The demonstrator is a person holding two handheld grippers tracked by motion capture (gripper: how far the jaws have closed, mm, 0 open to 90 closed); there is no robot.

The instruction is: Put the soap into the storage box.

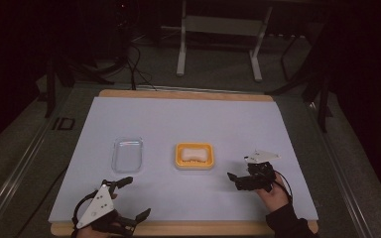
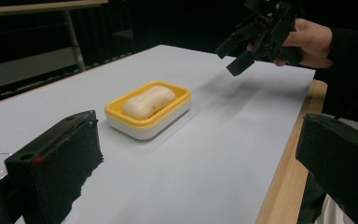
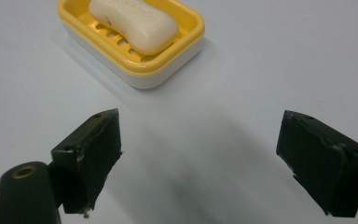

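A yellow soap dish [image 1: 180, 156] sits mid-table with a pale bar of soap [image 1: 194, 154] lying in it. My left gripper [image 1: 135, 199] hovers open at the near left edge of the table, its jaws wide apart with nothing between them. In the left gripper view the soap dish [image 2: 144, 122] and soap [image 2: 148, 101] lie ahead of the left gripper [image 2: 198, 154]. My right gripper [image 1: 234, 181] is open to the right of the dish, held above the sheet. In the right gripper view the right gripper [image 3: 205, 154] is short of the soap dish [image 3: 196, 28] and soap [image 3: 135, 18].
An empty clear plastic tray [image 1: 127, 154] lies left of the dish. A white sheet [image 1: 188, 119] covers the wooden table [image 1: 183, 94]. A person's hand [image 2: 307, 39] holds the other gripper [image 2: 256, 37] far right in the left gripper view. Metal stand legs [image 1: 181, 54] stand beyond the table.
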